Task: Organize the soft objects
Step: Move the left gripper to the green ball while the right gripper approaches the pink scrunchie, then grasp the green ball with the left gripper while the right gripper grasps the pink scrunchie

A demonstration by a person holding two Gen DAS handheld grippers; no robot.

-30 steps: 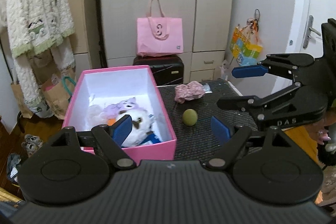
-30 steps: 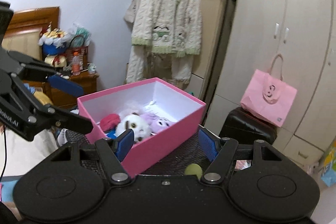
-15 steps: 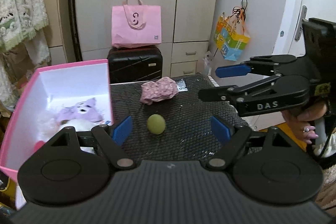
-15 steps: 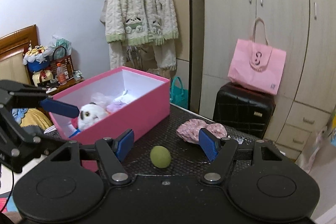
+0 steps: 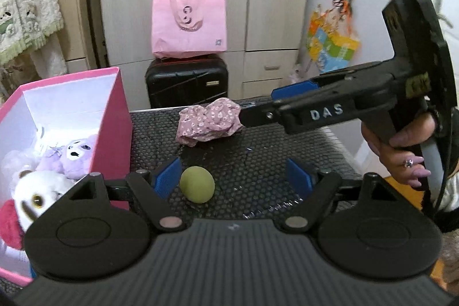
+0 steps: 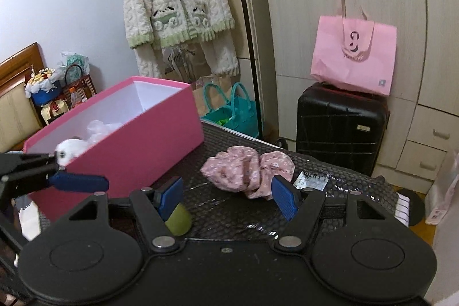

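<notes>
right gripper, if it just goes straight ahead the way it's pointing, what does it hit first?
Most likely the pink floral cloth: it lies on the black mat between and just beyond the open right gripper. The green ball sits off-line, against the left finger. Depth is unclear.

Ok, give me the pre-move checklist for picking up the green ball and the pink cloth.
1. left gripper open around the green ball: ok.
2. Ball centred between its fingers: not ok, it sits by the left pad.
3. right gripper open: ok.
4. pink cloth ahead of the right gripper, not yet between the fingers: ok.
5. pink box open with space above the plush toys: ok.
6. Grippers clear of each other: cannot tell.
</notes>
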